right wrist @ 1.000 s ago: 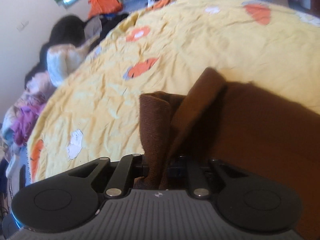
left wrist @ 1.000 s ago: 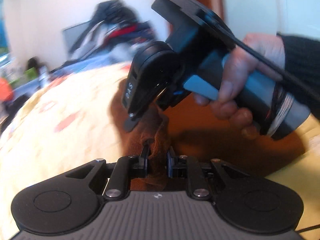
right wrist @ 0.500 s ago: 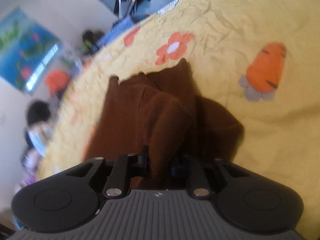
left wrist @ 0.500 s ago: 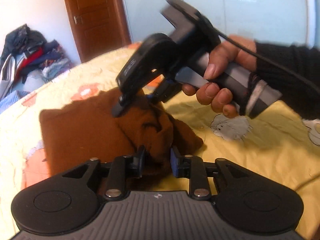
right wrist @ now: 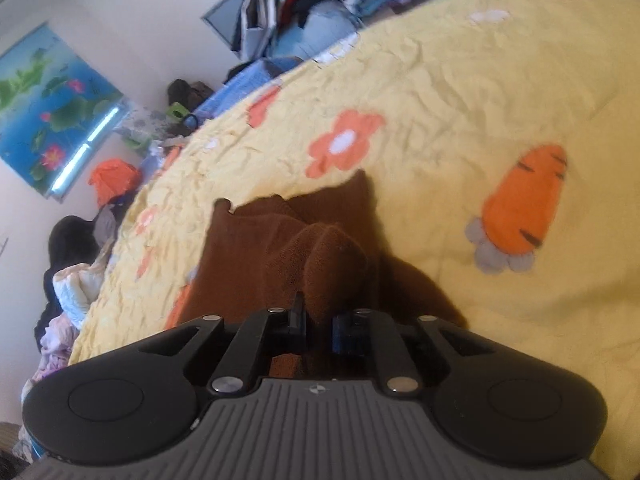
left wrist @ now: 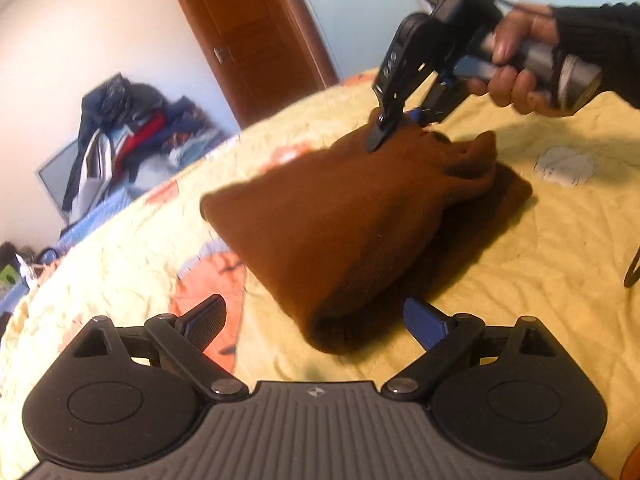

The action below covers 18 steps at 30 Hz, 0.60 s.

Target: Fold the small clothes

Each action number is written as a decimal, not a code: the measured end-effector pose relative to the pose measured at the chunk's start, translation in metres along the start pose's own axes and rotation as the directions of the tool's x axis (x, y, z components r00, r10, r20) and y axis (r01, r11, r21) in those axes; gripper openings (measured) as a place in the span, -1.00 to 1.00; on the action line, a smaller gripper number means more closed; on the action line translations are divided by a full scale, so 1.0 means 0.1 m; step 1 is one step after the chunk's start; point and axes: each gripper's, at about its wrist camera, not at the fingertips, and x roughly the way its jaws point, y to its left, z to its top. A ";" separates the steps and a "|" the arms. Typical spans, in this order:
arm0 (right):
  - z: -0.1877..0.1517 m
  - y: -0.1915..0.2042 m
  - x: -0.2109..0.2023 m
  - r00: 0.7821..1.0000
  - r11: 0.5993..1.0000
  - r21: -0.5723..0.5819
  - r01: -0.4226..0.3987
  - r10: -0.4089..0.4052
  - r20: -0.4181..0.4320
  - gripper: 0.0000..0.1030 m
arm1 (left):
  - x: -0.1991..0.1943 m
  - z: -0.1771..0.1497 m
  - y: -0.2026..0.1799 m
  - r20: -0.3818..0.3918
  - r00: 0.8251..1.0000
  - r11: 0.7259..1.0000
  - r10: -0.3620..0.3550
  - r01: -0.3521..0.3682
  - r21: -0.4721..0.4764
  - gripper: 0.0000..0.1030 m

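A small brown garment (left wrist: 352, 216) lies folded over on the yellow bedspread (left wrist: 560, 248). My left gripper (left wrist: 316, 320) is open, its fingers spread either side of the garment's near fold, holding nothing. My right gripper (left wrist: 400, 128) is shut on the garment's far end and lifts that end slightly; a hand holds its handle. In the right wrist view the brown garment (right wrist: 288, 248) bunches up between the closed fingers of the right gripper (right wrist: 320, 320).
The bedspread (right wrist: 460, 80) has orange flower and carrot patches. Piles of clothes (left wrist: 128, 128) sit against the wall beyond the bed. A wooden door (left wrist: 248, 36) stands behind. More clothes (right wrist: 76, 280) lie at the bed's left edge.
My left gripper has opened and let go of the garment's near end. The garment now lies spread flatter on the bed, and the right gripper has moved farther away, still gripping.
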 end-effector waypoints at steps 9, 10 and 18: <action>-0.45 0.29 -0.78 0.993 0.994 -0.112 -0.018 0.031 0.117 0.03 | 0.15 -0.04 0.06 -0.033 0.999 0.999 -0.008 0.007 -0.034 0.40; -0.52 0.39 -0.80 0.996 0.986 -0.167 -0.008 0.024 0.091 0.02 | 0.17 -0.03 0.06 -0.037 0.999 0.999 -0.010 0.009 -0.040 0.40; -0.97 0.69 -0.38 0.986 0.910 -0.398 0.114 -0.154 -0.071 -0.64 | 0.30 0.09 0.20 -0.063 0.995 0.987 -0.073 0.063 -0.146 -0.49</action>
